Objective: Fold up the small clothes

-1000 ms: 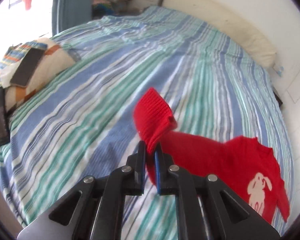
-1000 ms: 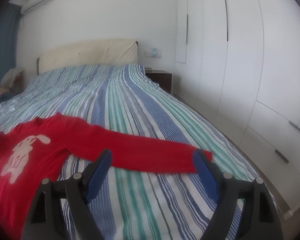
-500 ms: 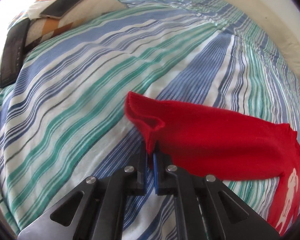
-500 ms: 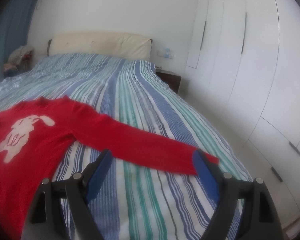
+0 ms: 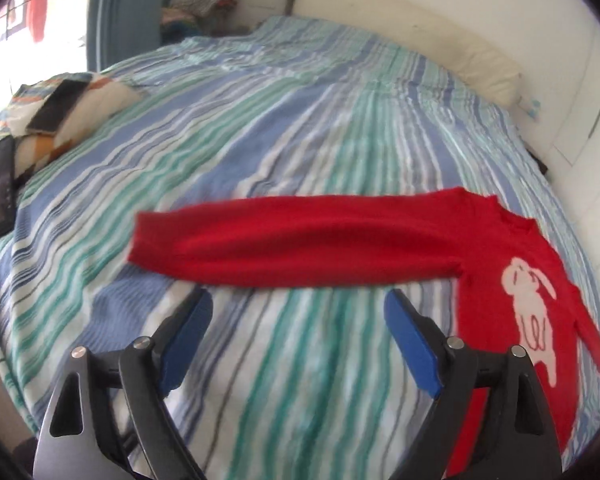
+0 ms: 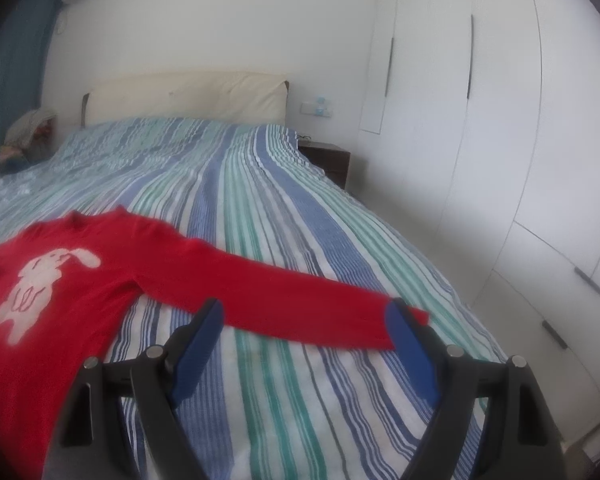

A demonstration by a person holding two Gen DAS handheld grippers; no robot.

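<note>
Item: red sweater (image 5: 380, 248) with a white rabbit motif (image 5: 528, 312) on the chest. It lies flat, front up, on the striped bed cover (image 5: 260, 140), both sleeves stretched out sideways. One sleeve (image 5: 292, 248) runs across the left wrist view, its cuff toward the pillow side of the bed. The other sleeve (image 6: 300, 304) runs across the right wrist view, its cuff near the bed's edge by the wardrobe.

Your left gripper (image 5: 298, 324): jaws opening, already spread wide, blue pads (image 5: 188, 340) facing each other. Nothing sits between them; the sleeve lies just beyond the fingertips, apart from the pads.

Your right gripper (image 6: 304, 328): jaws spread wide, nothing pinched. The far sleeve passes behind the fingertips, and its cuff shows past the right-hand pad (image 6: 410, 344). Whether the pad touches the cloth you cannot tell from this view.

Other stock on the bed: a patterned cushion (image 5: 88, 108) with a dark phone (image 5: 58, 106) lying on it, and a second dark flat device (image 5: 0, 188) beside it, near the cover's edge.

Surroundings: cream padded headboard (image 6: 188, 96), white wardrobe (image 6: 500, 120) with long handles, dark bedside table (image 6: 328, 160), blue curtain (image 5: 120, 12), and a heap of clothes (image 5: 204, 4) by the head of the bed.
</note>
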